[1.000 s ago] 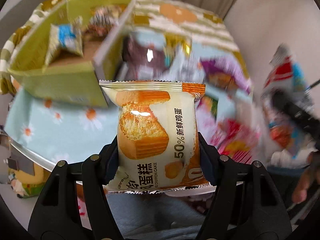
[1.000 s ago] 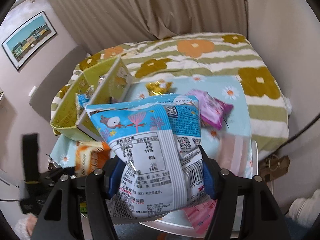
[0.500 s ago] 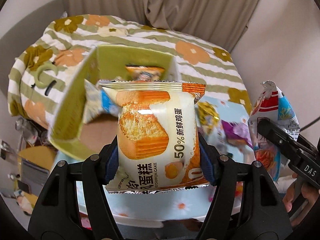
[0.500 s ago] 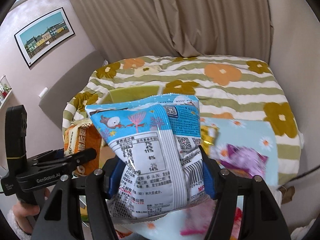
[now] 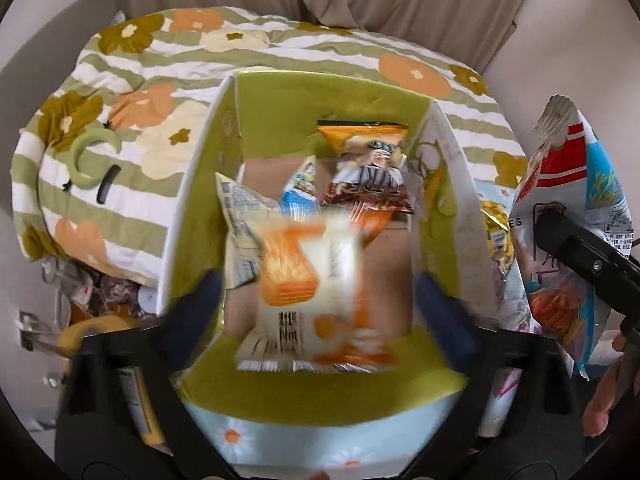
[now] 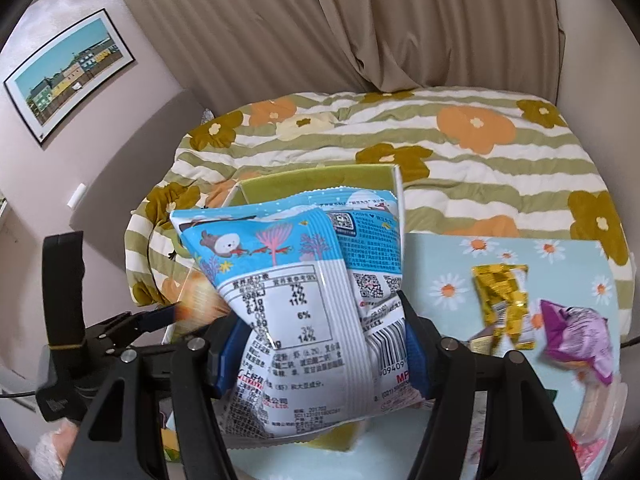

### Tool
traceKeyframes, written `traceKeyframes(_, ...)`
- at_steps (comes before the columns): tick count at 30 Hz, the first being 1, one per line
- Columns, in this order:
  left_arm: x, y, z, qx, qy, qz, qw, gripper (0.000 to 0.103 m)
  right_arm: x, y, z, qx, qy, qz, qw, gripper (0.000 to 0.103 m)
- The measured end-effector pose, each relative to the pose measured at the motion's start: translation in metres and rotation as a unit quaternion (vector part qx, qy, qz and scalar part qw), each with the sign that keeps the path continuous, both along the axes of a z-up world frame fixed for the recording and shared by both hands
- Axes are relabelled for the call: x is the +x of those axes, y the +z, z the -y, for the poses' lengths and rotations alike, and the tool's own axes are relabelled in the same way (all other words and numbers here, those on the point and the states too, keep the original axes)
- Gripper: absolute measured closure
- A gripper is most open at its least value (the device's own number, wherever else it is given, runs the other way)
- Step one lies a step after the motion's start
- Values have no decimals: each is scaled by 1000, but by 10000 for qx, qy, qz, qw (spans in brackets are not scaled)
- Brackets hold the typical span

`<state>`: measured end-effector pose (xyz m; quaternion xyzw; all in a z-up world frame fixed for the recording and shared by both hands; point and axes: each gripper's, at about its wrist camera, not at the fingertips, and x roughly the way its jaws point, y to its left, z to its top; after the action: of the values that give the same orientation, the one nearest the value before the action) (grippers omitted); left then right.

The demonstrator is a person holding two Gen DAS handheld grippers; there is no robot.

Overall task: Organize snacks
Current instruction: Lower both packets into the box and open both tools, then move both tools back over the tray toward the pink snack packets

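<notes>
The left gripper [image 5: 316, 300] stood spread wide, the cake packet [image 5: 312, 296] blurred between its fingers, dropping into the green box [image 5: 204, 216] just ahead. The right gripper [image 6: 320, 344] clamped the blue chip bag [image 6: 304, 300]; I reckoned that went in next.

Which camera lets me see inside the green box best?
The left wrist view. It looks down into the green box, showing the orange snack packet and other packets on its brown floor. In the right wrist view, the blue-and-white snack bag held in the right claw hides nearly everything but the box's top rim.
</notes>
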<state>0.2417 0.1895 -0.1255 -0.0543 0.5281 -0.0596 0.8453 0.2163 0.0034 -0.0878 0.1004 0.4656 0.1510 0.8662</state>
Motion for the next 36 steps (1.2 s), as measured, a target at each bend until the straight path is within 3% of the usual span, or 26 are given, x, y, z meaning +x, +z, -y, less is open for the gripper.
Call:
traceKeyframes(2,1,-4,-11,-184,-62,-21,9998,0,3,-4,-7,-8,-68,-61,10000,42)
traceKeyframes(8,-3,-21,-32,-267,-182,-209,9993,0,6,-14,-23,-260,-204,-175,9993,41)
traceKeyframes(20,-17,-21,-53,-118,54,-122,9998,0,28,-47,-63,-429,187,-405,9981,41)
traceKeyframes(23,-20,-19,-55,-35,90,-80,9999,0,31,-54,-67,-397,227,-477,9978,34)
traceKeyframes(24,-22,-19,-55,18,112,-79,9999,0,30,-56,-67,-381,221,-483,9979,22)
traceKeyframes(26,-25,-20,-54,67,136,-96,9998,0,28,-57,-66,-328,218,-490,9980,9)
traceKeyframes(36,-40,-17,-46,19,88,-73,9999,0,1,-50,-47,-419,83,-367,9984,7)
